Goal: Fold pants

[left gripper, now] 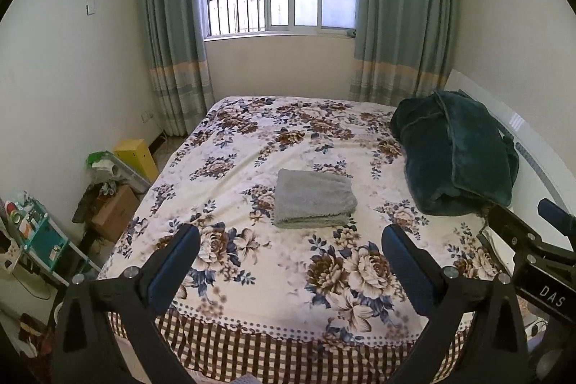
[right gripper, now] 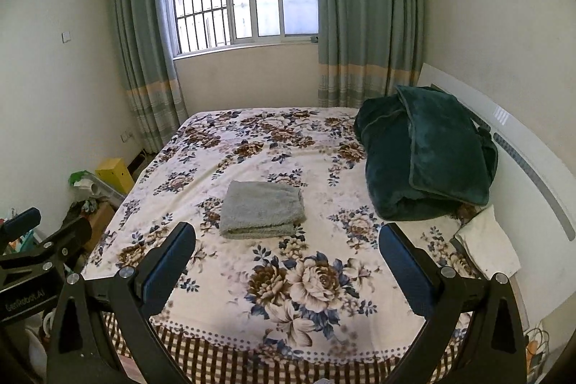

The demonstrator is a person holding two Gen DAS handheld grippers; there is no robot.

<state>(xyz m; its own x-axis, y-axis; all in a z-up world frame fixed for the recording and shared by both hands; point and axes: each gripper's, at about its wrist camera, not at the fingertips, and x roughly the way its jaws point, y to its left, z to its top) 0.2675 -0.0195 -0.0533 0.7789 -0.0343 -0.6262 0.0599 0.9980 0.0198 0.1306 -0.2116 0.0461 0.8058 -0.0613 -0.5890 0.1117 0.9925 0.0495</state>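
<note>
Pants (left gripper: 314, 198) folded on bed (left gripper: 252, 139), ahead of both tools | left tool (left gripper: 289, 247) wide open, empty | right tool (right gripper: 288, 249) wide open, empty

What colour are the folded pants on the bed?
Light grey, fuzzy-looking folded pants; clearest in the right wrist view, lying on the floral bedspread.
</note>
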